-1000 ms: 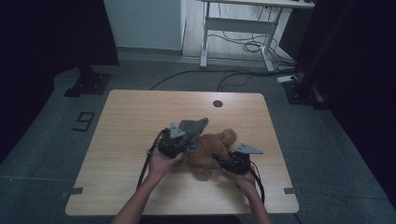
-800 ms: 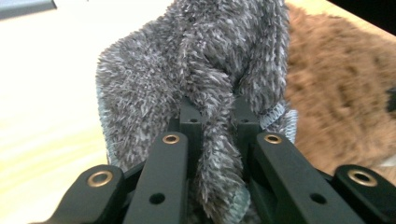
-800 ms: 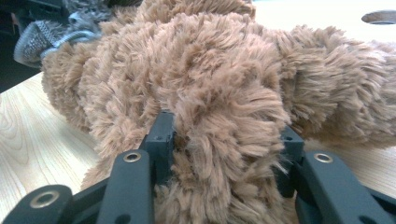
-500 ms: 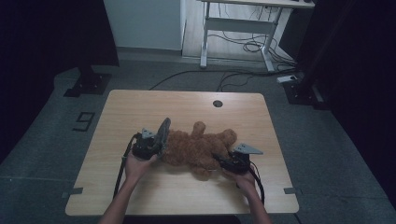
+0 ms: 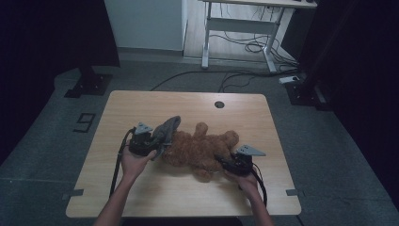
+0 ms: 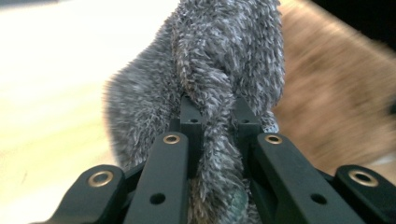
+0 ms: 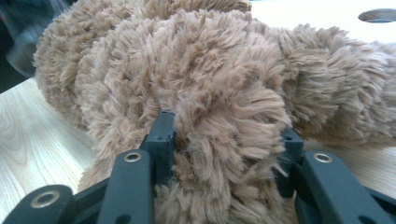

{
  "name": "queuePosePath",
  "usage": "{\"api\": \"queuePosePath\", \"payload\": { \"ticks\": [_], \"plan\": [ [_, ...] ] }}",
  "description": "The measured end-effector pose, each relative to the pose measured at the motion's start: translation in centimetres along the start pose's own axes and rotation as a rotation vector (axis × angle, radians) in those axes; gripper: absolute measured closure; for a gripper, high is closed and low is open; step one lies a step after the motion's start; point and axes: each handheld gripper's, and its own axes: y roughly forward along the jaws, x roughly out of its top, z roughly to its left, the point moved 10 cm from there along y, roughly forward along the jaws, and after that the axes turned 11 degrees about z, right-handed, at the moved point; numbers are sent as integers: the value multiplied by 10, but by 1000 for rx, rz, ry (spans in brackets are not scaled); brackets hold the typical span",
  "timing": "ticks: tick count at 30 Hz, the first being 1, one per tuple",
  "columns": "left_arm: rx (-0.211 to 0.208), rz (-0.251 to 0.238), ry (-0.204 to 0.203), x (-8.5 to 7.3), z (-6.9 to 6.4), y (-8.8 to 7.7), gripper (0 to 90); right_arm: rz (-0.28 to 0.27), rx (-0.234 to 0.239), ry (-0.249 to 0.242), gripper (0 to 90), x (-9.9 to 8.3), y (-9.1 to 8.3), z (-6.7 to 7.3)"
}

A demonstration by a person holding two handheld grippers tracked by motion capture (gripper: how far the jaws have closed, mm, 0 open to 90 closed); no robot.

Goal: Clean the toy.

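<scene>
- High view first, for the big things: I see a dim room with grey carpet [image 5: 329, 155], a white desk frame [image 5: 240, 28] at the back with loose cables [image 5: 244, 47] under it, and black stand bases [image 5: 87, 87] on the floor at either side.
- My work surface is the light wooden table [image 5: 141, 197], which has a round cable hole [image 5: 219, 104] near its far edge; nothing else lies on it but the job.
- On the table's middle lies the brown teddy bear [image 5: 197, 150], stretched out sideways between my two hands.
- At the bear's left end is a grey fuzzy garment [image 5: 167, 129], bunched up and, as I judge it, nearly or wholly off the bear; I cannot tell whether any part is caught on it.
- My left gripper [image 5: 153, 143] has its jaws clamped tight on a fold of that grey cloth, plain in the left gripper view [image 6: 210, 116].
- My right gripper [image 5: 226, 164] pinches a plush limb of the bear, jaws partly closed around thick brown fur [image 7: 219, 140], pinning the toy down.
- Left to do, by my reckoning: draw the garment clear and set it aside.
</scene>
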Motion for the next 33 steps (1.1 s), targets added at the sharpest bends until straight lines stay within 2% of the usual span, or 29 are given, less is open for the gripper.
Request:
{"api": "queuePosePath", "payload": {
  "ticks": [1, 3, 5, 7, 9, 11, 12, 13, 15, 16, 17, 23, 28, 30, 33],
  "plan": [
    [-21, -14, 16, 8, -10, -3, 797, 2, 0, -3, 548, 0, 0, 0],
    [-36, -19, 68, 22, -33, -2, 797, 2, 0, -4, 548, 0, 0, 0],
    [-33, -3, 126, 32, -54, 7, 796, 0, 1, -2, 548, 0, 0, 0],
    [-46, 17, 154, 41, -72, 22, 796, -1, 0, -4, 548, 0, 0, 0],
    [-39, 46, 175, 47, -83, 39, 796, 2, 1, -5, 548, 0, 0, 1],
    [-1, 97, 194, 46, -86, 59, 796, 0, 1, -8, 548, 0, 0, 0],
    [15, 127, 197, 42, -84, 68, 796, 0, 0, -8, 548, 0, 0, 0],
    [15, 141, 181, 38, -80, 76, 796, 0, 0, -8, 548, 0, 0, 0],
    [-10, 133, 142, 33, -71, 80, 797, -3, -2, -9, 548, 0, 0, 1],
    [-31, 131, 120, 32, -66, 77, 797, -4, -2, -8, 548, 0, 0, 1],
    [-29, 133, 112, 31, -61, 75, 797, -3, -2, -11, 548, 0, 0, 1],
    [57, 151, 116, 24, -32, 52, 797, -3, -4, -14, 549, 0, 0, 3],
    [76, 141, 94, 12, -13, 41, 796, -4, -4, -15, 549, 0, 0, 3],
    [96, 131, 93, 4, -7, 38, 797, -2, -2, -20, 549, 0, 0, 4],
    [117, 116, 58, -11, 6, 33, 797, -1, 0, -24, 548, -1, 0, 4]
  ]
}}
